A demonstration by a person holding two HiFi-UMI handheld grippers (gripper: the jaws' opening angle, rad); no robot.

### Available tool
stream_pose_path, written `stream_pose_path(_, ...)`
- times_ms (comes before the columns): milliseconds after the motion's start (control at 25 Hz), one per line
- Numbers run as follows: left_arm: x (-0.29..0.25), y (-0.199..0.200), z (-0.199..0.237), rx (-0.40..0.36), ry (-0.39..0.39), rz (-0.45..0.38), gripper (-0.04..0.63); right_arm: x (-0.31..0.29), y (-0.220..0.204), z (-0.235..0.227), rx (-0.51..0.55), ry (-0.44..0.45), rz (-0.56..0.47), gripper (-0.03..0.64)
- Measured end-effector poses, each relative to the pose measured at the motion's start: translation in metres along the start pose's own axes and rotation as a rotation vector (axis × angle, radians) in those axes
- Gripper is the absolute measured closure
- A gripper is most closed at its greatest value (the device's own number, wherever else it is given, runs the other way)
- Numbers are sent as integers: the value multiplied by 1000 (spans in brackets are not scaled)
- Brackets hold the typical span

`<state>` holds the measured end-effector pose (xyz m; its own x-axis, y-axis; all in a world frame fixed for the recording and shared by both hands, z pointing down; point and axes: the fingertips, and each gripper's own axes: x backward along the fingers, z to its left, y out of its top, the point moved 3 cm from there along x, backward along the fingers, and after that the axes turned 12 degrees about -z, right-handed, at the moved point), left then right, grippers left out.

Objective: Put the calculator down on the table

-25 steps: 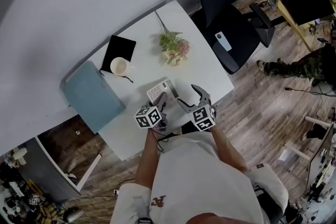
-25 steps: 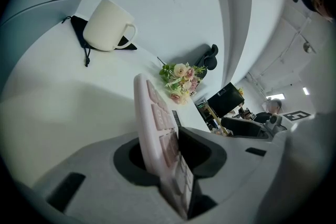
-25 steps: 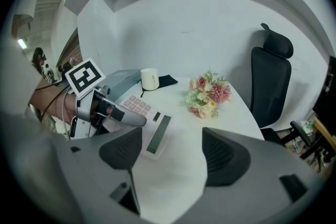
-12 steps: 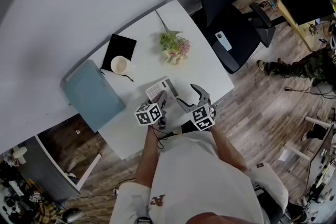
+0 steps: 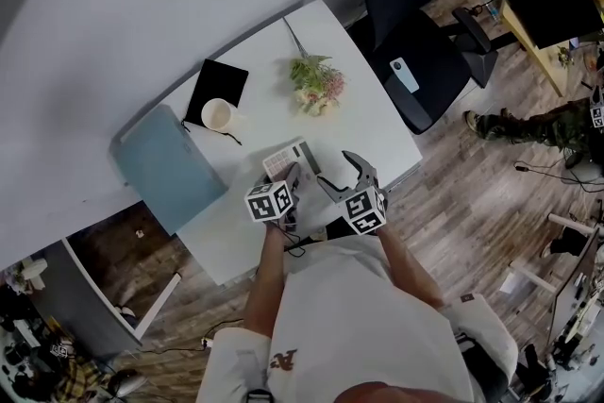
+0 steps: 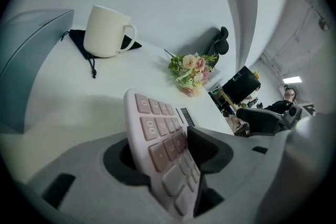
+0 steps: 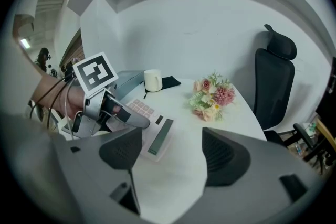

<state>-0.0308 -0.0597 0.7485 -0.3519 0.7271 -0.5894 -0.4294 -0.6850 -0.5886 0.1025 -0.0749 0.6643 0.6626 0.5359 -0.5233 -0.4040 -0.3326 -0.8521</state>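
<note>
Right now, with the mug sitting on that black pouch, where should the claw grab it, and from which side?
Probably the rim, from straight above: the mug stands upright with its mouth open, so one jaw can go inside the wall. Pick the side away from the handle, which points toward the flowers.

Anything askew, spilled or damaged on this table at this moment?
Nothing stands out. The calculator rests on the table, between the jaws of the left gripper, which have just been opening. The mug stands upright on its black pouch, the bouquet lies intact; nothing is spilled.
</note>
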Motion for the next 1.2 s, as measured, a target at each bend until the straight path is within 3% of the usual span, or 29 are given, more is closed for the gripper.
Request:
stream_pose_path(560,4,1,8,-67,58,-28,288,-2,3,-1,6,18,-5,256)
stream_pose_path(1200,12,0,12,-103,143,-61,227,-11,3,-5,34,98,-3,256)
